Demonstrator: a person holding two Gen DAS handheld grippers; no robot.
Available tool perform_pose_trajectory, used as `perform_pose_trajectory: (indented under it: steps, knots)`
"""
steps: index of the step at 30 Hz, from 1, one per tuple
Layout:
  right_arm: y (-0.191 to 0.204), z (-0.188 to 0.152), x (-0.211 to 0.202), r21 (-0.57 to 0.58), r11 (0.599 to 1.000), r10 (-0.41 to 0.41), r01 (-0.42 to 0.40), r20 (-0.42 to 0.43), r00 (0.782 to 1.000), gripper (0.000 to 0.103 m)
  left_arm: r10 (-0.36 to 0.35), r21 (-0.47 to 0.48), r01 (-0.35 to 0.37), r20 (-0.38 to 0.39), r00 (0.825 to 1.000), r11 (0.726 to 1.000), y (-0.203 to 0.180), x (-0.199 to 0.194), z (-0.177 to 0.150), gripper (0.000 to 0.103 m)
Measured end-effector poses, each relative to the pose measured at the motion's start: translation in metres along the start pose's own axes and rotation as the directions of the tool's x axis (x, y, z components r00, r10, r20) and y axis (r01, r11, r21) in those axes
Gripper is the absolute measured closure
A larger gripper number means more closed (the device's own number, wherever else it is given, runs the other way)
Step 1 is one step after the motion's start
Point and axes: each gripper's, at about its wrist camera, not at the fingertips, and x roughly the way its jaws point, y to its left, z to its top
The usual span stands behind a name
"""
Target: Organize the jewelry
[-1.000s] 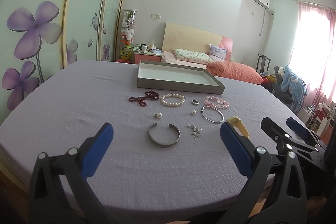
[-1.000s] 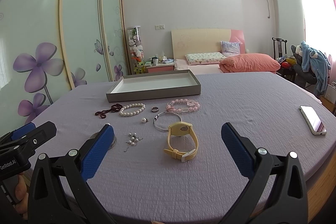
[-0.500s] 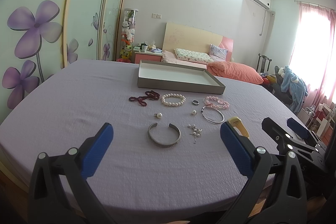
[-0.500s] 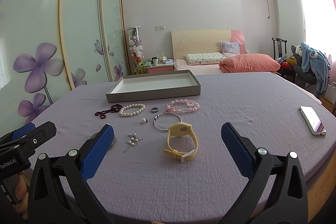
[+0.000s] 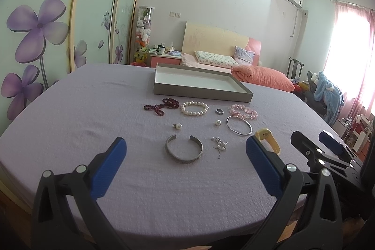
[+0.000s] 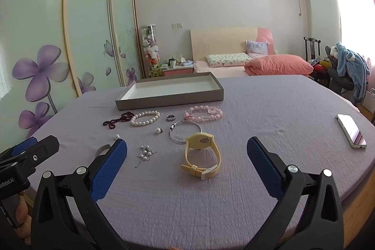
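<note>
Two grippers: the left gripper [image 5: 185, 151] and the right gripper [image 6: 186, 152] both hang over the surface's near edge, jaws spread wide, nothing between them.
Jewelry: loose on the lilac surface [image 6: 269, 109] — none in the tray [image 5: 201, 91] yet, which sits toward the far edge.
Nearest left: silver cuff [image 5: 184, 152], lying flat with its gap facing the tray; pearl earring cluster [image 5: 219, 145] just beside it.
Nearest right: yellow watch [image 6: 202, 157], standing on its buckled strap.
Middle row: dark red beads [image 5: 161, 105], pearl bracelet [image 5: 194, 108], ring [image 5: 219, 111], pink bead bracelet [image 5: 243, 110], thin bangle [image 5: 239, 128], two loose pearl studs.
Risk — small pieces: the studs and ring could likely roll or squirt out of wide flat pads.
Risk — crowding: bangle and pink bracelet touch, so lifting one may drag the other.
Risk — watch: a pinch on the springy strap may tip it.
Bystander: phone [image 6: 351, 134] near the right edge, well apart.
</note>
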Motion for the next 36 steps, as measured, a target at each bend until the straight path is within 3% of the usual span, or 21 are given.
perform_pose_trajectory:
  steps: [7,14,20,27,32,36]
  knots:
    - [-0.005,-0.006,0.035,0.008,1.0,-0.004,0.005,-0.131,0.991,0.001,0.001,-0.02,-0.002,-0.075,0.997,1.0,0.009,0.022,-0.001,0.002]
    - [-0.017,-0.006,0.079,0.034,0.998,-0.032,0.043,-0.277,0.96,0.001,-0.021,-0.047,0.012,-0.194,0.981,0.999,0.021,0.054,-0.004,0.002]
    - [-0.013,-0.009,0.101,-0.003,0.998,-0.062,0.065,-0.338,0.939,0.003,-0.014,-0.051,0.001,-0.254,0.967,0.999,0.03,0.074,-0.006,0.002]
    - [-0.016,-0.014,0.113,0.004,0.998,-0.055,0.061,-0.387,0.921,0.017,0.013,0.002,-0.014,-0.306,0.952,1.0,0.025,0.094,-0.008,0.002]
    - [-0.02,-0.013,0.115,0.014,0.998,-0.047,0.056,-0.377,0.925,0.06,0.016,0.025,-0.008,-0.33,0.944,1.0,0.018,0.105,-0.008,0.002]
    - [-0.027,-0.011,0.112,0.054,0.998,-0.016,0.037,-0.354,0.935,0.064,0.036,0.051,-0.02,-0.349,0.936,0.999,0.013,0.117,-0.005,0.002]
